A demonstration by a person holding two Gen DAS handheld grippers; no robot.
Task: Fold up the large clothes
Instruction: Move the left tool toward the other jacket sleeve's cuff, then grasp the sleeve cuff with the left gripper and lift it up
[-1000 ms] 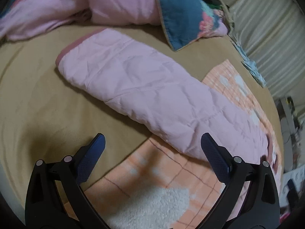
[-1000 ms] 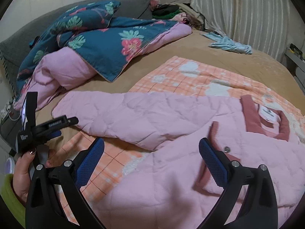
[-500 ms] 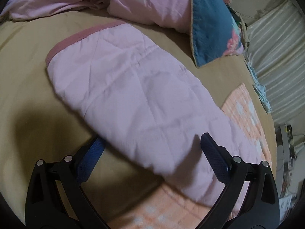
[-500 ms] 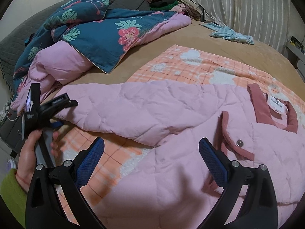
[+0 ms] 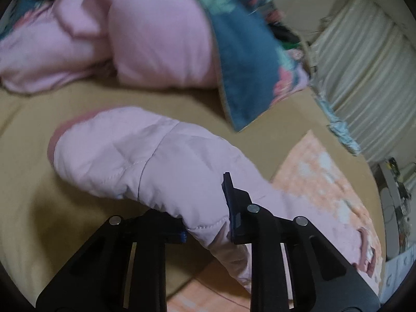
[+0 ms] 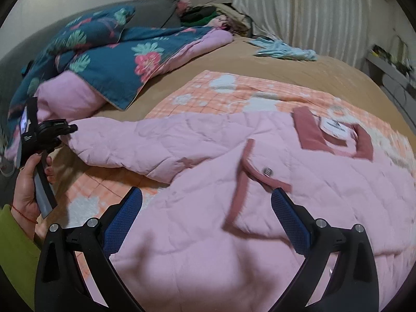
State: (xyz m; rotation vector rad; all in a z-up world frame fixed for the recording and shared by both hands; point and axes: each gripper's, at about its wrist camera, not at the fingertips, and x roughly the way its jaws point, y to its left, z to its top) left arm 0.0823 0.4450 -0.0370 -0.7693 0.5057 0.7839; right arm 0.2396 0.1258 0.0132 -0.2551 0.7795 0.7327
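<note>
A pink quilted jacket (image 6: pixel 286 182) with a dark pink collar (image 6: pixel 335 135) lies spread on the bed. Its sleeve (image 6: pixel 156 143) stretches out to the left. In the left wrist view my left gripper (image 5: pixel 205 208) has its jaws closing on the sleeve (image 5: pixel 145 161) near the cuff; the padded cloth is pinched between them and bulges up, hiding the left finger. The right wrist view shows this left gripper (image 6: pixel 44 132) in a hand at the sleeve's end. My right gripper (image 6: pixel 205 195) hovers open over the jacket's front, nothing between its fingers.
An orange checked blanket (image 6: pixel 234 91) lies under the jacket on the tan bedsheet (image 6: pixel 260 65). A teal floral duvet (image 6: pixel 109 62) with pink lining is heaped at the back left. A light blue garment (image 6: pixel 286 49) lies by the curtain (image 6: pixel 312 13).
My left gripper went from wide open around the sleeve to closed on it and lifted it slightly. My right gripper shifted across the jacket's front, still open.
</note>
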